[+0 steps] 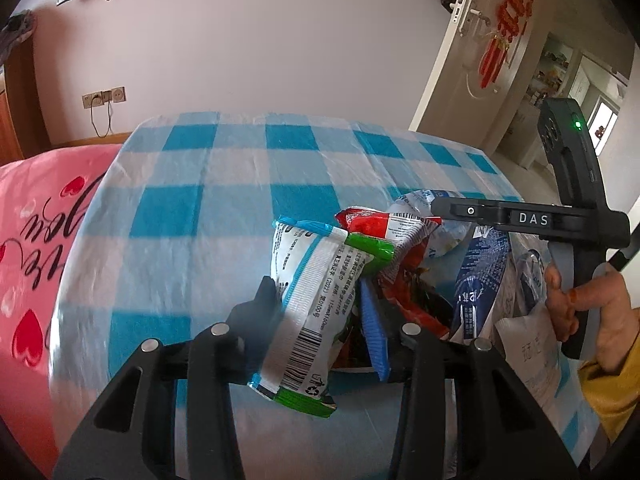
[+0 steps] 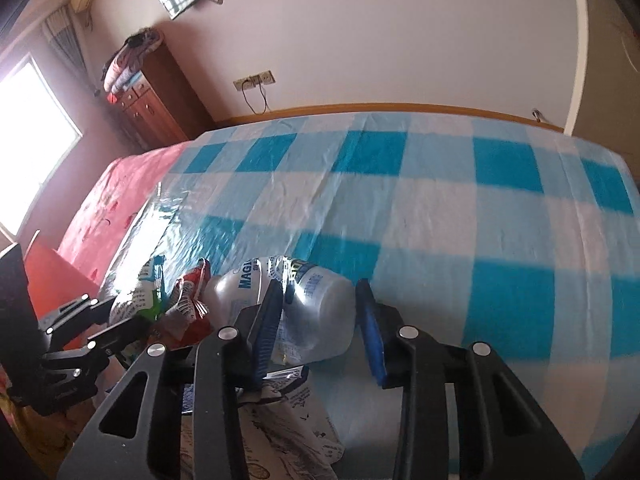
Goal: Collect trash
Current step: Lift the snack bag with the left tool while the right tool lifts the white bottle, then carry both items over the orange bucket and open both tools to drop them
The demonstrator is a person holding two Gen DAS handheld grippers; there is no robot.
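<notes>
Wrappers filled the left wrist view: the left gripper (image 1: 320, 300) had its jaws pressed in on a white-and-green snack wrapper (image 1: 304, 320), which stood crumpled and nearly upright between the black finger on the left and the blue pad (image 1: 374, 336) on the right. Just right of it lay a red wrapper (image 1: 384, 232) and a blue-and-white packet (image 1: 482, 280), all bunched together on the near right part of the blue checked sheet (image 1: 240, 200). Further right, the person's hand (image 1: 588, 304) held the handle of the right gripper, whose fingers could not be seen from here. A pink heart-print cover (image 1: 36, 216) lay at the far left.

From the right wrist view, the right gripper (image 2: 316, 320) stood with its jaws apart around a clear plastic bottle (image 2: 316, 312) lying on its side; the left pad (image 2: 266, 332) looked to be touching the bottle, while a gap showed beside the right one. Printed wrappers (image 2: 288, 432) lay beneath, near the camera. The left gripper (image 2: 132, 320) appeared at the near left with the snack wrappers.

Everything here should be light. The wrappers would be thin, slick and prone to sliding, so a pinch across a crumpled fold seemed safest. The bottle looked empty and crushable, with a smooth wall; taking it across the middle of its body would likely suit it best.
</notes>
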